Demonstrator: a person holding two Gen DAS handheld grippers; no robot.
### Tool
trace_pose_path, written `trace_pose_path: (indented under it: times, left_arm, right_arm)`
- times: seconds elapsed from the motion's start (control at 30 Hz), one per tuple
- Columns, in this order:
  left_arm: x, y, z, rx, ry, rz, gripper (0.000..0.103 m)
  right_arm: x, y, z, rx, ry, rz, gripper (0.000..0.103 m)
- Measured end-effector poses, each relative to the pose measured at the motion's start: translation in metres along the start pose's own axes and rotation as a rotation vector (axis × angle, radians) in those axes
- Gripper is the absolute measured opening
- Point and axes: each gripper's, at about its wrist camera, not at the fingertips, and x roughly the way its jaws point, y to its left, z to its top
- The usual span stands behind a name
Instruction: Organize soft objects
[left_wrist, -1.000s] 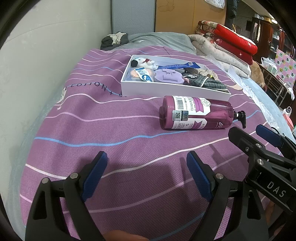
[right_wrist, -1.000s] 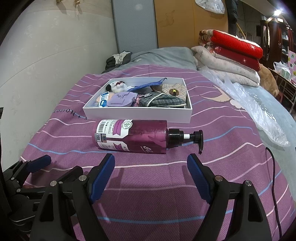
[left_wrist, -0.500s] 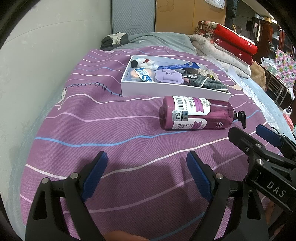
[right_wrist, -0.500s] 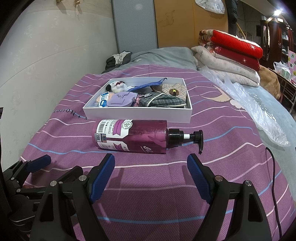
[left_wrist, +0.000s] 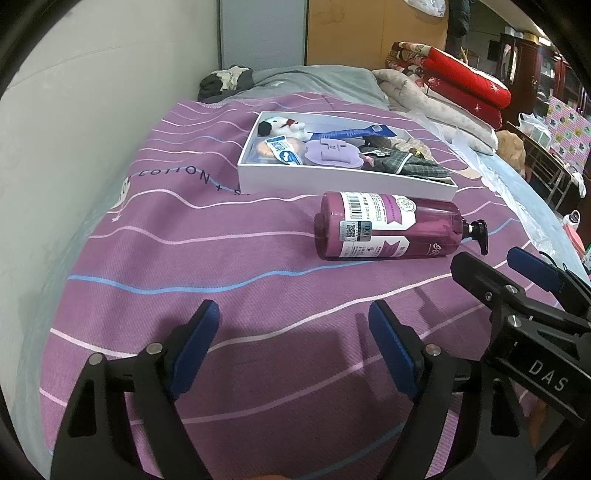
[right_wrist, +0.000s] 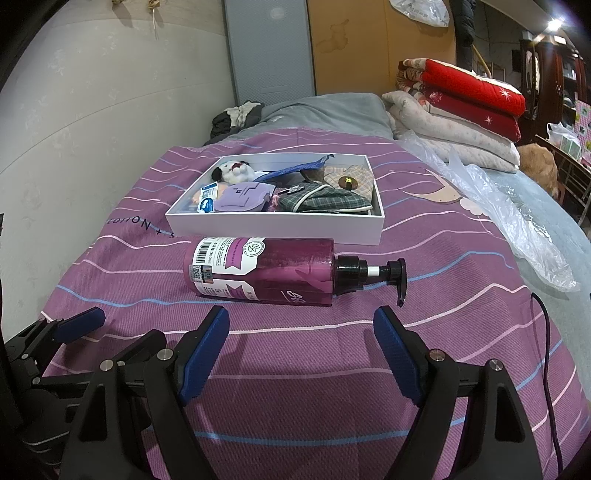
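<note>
A white box (left_wrist: 343, 179) (right_wrist: 273, 225) sits on the purple striped bedspread, filled with a small plush toy (left_wrist: 282, 125) (right_wrist: 234, 171), a lilac pouch (left_wrist: 332, 151) (right_wrist: 242, 197), a tube and plaid cloth (right_wrist: 325, 201). In front of the box lies a purple pump bottle (left_wrist: 388, 230) (right_wrist: 266, 271) on its side, pump to the right. My left gripper (left_wrist: 293, 332) hovers open over bare bedspread, nearer than the bottle. My right gripper (right_wrist: 301, 332) is open too, just short of the bottle, nothing between its fingers. Each gripper shows at the edge of the other's view.
A wall runs along the left of the bed. Folded red and pale quilts (right_wrist: 461, 110) are stacked at the back right, with a clear plastic bag (right_wrist: 509, 218) lying beside them. A dark cable (right_wrist: 546, 350) trails on the right. Grey bedding (left_wrist: 317, 79) lies beyond the box.
</note>
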Motion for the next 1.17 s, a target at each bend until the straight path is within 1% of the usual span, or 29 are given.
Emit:
trace_pose_path:
  times: [0.17,1.0,1.17]
  left_arm:
    - [-0.0003,-0.0006,-0.0001,0.002,0.000,-0.005,0.082]
    - [0.0017,0.0004,0.0002,0.008,0.007,0.001,0.082]
    - [0.0005,0.0020,0.0000,0.006,0.000,-0.010,0.082]
  right_arm:
    - [-0.0001,-0.0001,0.0001,0.000,0.001,0.001,0.081]
    - [0.0028,0.0006,-0.0029,0.002,0.011,0.002,0.081]
    - [0.0012,-0.0011,-0.0023,0.005,0.009,0.005,0.081]
